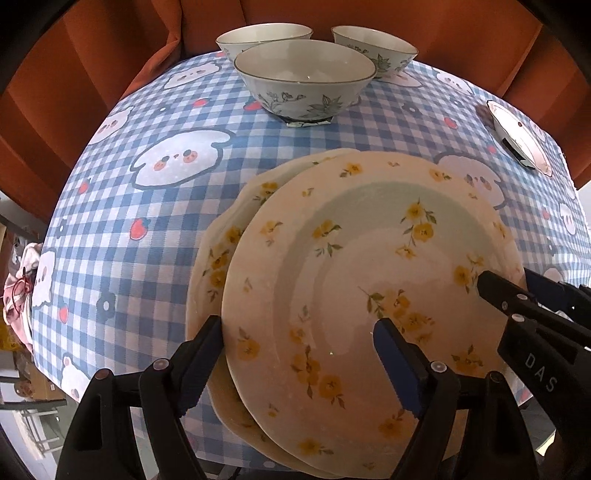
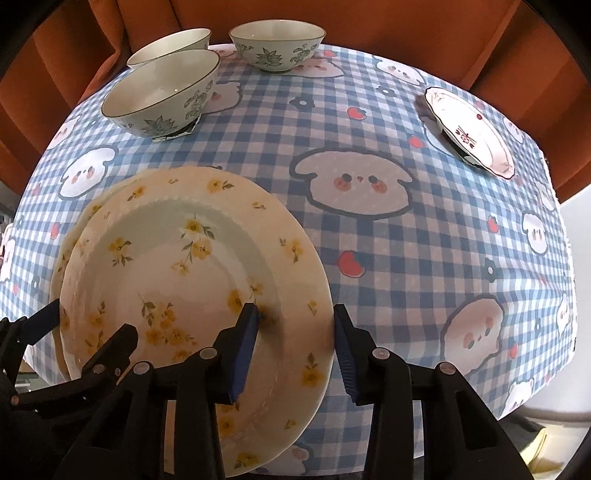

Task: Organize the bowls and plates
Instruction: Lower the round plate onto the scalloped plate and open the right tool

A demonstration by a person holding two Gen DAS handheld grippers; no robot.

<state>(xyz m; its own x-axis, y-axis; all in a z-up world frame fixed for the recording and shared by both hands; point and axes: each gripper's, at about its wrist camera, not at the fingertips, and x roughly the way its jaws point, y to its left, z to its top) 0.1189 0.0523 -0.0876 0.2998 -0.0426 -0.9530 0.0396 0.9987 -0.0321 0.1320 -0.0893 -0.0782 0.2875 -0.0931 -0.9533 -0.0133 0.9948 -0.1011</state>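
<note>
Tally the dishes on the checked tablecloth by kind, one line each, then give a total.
Yellow-flowered plates: 2, the top plate stacked on a lower plate
Green-leaf bowls: 3, the nearest bowl, the back left bowl, the back right bowl
White plate with red marks: 1, the small plate at the far right edge
Total: 6

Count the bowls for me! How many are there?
3. One bowl stands nearest, on a small mat; one behind it to the left; one behind to the right. More could be hiding outside the pictures.
</note>
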